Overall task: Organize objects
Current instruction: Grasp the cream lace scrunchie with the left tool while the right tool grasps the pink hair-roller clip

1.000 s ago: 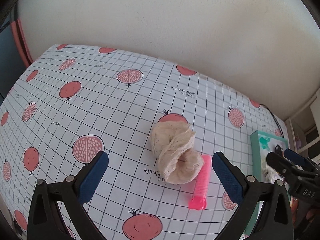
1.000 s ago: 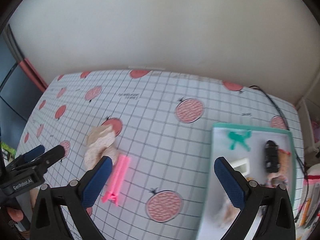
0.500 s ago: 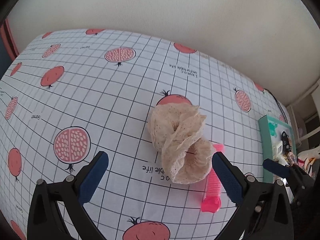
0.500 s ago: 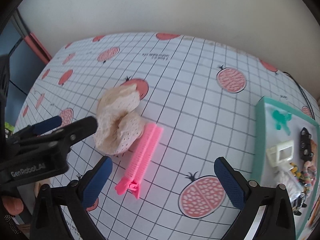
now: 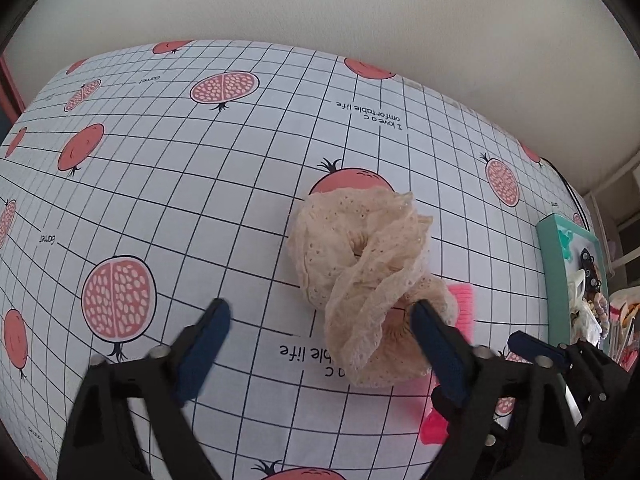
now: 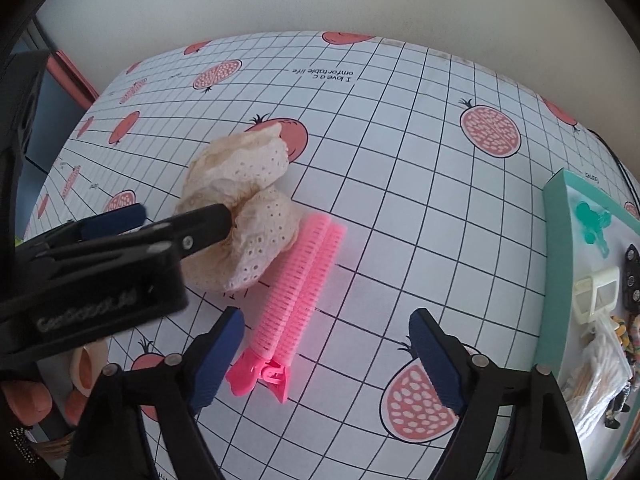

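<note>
A beige lace scrunchie (image 5: pixel 360 272) lies twisted on the pomegranate-print tablecloth. My left gripper (image 5: pixel 320 348) is open just in front of it, and its right finger (image 5: pixel 436 352) sits against the scrunchie's near loop. A pink hair clip (image 6: pixel 300 292) lies beside the scrunchie (image 6: pixel 248 208), mostly hidden behind it in the left wrist view. My right gripper (image 6: pixel 328 360) is open low over the clip's hinged end, with nothing held. In the right wrist view the left gripper (image 6: pixel 168 220) comes in from the left, one fingertip touching the scrunchie.
A teal tray (image 6: pixel 558 240) stands at the right edge and holds a green clip (image 6: pixel 592 220), a black clip (image 6: pixel 632 276), a white clip (image 6: pixel 596 296) and other small accessories. A person's hand (image 6: pixel 80 368) shows at lower left. The wall lies behind the table.
Both grippers moved forward and down. The left closed in on the scrunchie until a finger reached it. The right swung left from the tray to the pink clip.
</note>
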